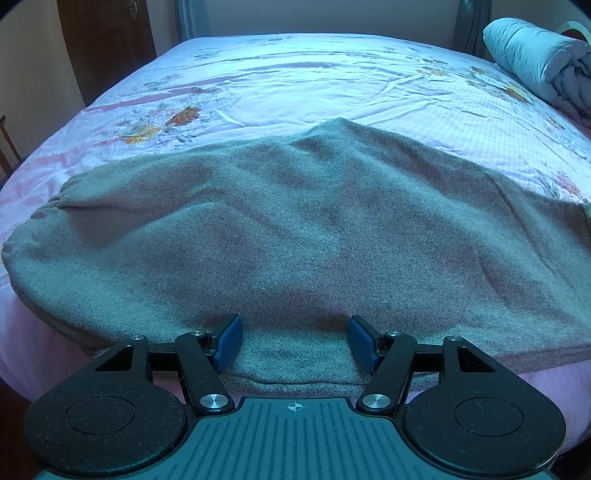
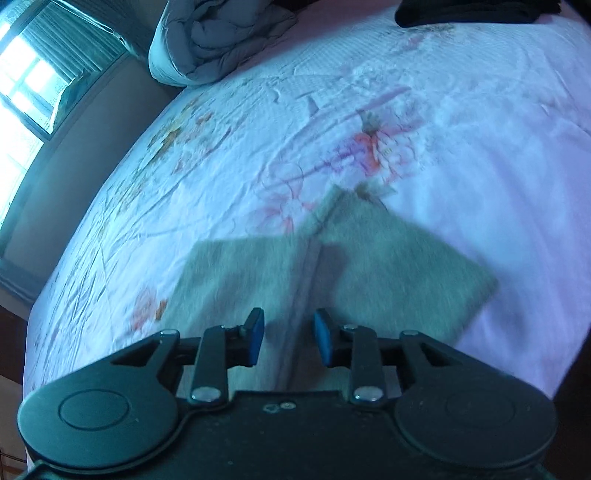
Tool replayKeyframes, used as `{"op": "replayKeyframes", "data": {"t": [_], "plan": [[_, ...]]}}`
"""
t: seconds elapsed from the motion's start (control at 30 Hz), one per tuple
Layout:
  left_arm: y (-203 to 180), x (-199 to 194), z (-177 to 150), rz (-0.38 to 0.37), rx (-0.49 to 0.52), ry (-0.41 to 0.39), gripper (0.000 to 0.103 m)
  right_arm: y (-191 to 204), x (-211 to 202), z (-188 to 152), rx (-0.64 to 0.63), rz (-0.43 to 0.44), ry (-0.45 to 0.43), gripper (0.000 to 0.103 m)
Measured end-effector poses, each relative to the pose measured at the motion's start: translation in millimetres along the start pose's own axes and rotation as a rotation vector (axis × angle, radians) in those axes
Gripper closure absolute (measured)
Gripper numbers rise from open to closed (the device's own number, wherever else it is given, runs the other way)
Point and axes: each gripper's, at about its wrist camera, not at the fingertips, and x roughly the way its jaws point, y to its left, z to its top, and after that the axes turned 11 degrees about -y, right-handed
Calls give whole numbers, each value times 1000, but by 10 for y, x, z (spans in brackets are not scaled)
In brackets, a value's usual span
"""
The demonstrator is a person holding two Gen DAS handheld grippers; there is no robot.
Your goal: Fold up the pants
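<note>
Grey-green fleece pants (image 1: 295,236) lie spread across the near part of the bed, with the gathered waistband at the left. My left gripper (image 1: 294,341) is open, its blue pads either side of the pants' near edge, holding nothing. In the right wrist view the leg ends of the pants (image 2: 332,266) lie on the sheet, with a seam running between them. My right gripper (image 2: 289,336) is open just above that seam, holding nothing. The right wrist view is blurred.
The bed has a pale pink floral sheet (image 1: 295,81). A rolled grey duvet (image 1: 535,62) lies at the far right corner and also shows in the right wrist view (image 2: 218,40). A dark garment (image 2: 472,13) lies at the top. A window (image 2: 33,74) is on the left.
</note>
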Motion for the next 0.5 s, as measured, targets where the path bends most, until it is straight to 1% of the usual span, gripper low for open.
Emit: {"op": "replayKeyframes", "data": {"t": [0.03, 0.07, 0.1, 0.23, 0.3, 0.37, 0.5], "plan": [[-2, 0, 1, 1, -1, 0, 39, 11, 31, 25, 2, 7, -2, 87], [-5, 1, 3, 2, 0, 1, 39, 23, 64, 54, 0, 10, -2, 97], [-5, 2, 2, 3, 1, 2, 39, 41, 62, 69, -8, 12, -10, 102], [-20, 12, 6, 10, 14, 6, 39, 142, -201, 95, -87, 9, -91, 103], [-34, 13, 7, 14, 21, 7, 39, 180, -402, 109, -144, -10, -146, 103], [-38, 13, 2, 15, 23, 4, 39, 115, -583, 106, -146, -37, -183, 103], [-40, 5, -10, 15, 26, -4, 39, -168, -709, 6, -114, -107, -175, 103]]}}
